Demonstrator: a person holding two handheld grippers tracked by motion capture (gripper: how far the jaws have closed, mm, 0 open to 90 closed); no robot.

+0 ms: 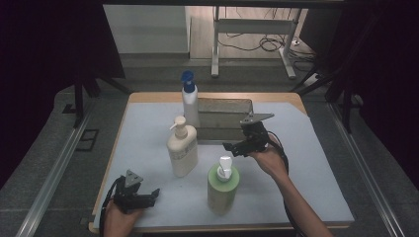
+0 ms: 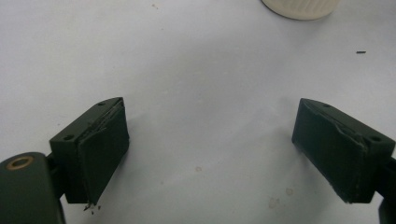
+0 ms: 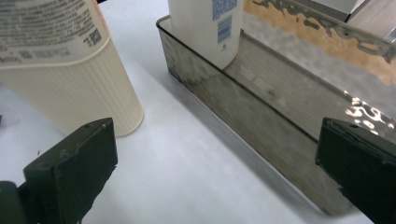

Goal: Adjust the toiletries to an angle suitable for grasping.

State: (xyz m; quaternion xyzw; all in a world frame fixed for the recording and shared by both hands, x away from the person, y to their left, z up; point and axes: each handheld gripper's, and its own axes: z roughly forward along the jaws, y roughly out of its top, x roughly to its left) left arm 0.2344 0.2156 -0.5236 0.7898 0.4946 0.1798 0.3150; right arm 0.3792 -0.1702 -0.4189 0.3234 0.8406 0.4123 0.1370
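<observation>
A white bottle (image 1: 190,104) with a blue cap stands upright in the left end of a clear tray (image 1: 232,106) at the far middle of the table (image 1: 306,163). In the right gripper view the bottle's base (image 3: 208,28) sits inside the tray's near corner, and the tray wall (image 3: 261,140) runs diagonally between the jaws.

The right gripper (image 1: 232,146) hovers just in front of the tray, held in the person's right hand (image 1: 269,159). Its jaws stand wide apart, released, with nothing between them.

A cream pump bottle (image 1: 182,148) stands upright just in front of the tray's left end and to the left of the right gripper, apart from it. In the right gripper view its ribbed base (image 3: 79,93) rises above the left jaw.

A green pump bottle (image 1: 223,185) with a white pump stands nearer the person, in front of the right hand.

The left gripper (image 1: 154,194) rests low at the table's near left corner, held in the left hand (image 1: 118,219). Its jaws are also spread wide and empty over the bare pale table surface (image 2: 201,93), with the rim of the cream bottle's base (image 2: 299,8) at the top edge of its view.
</observation>
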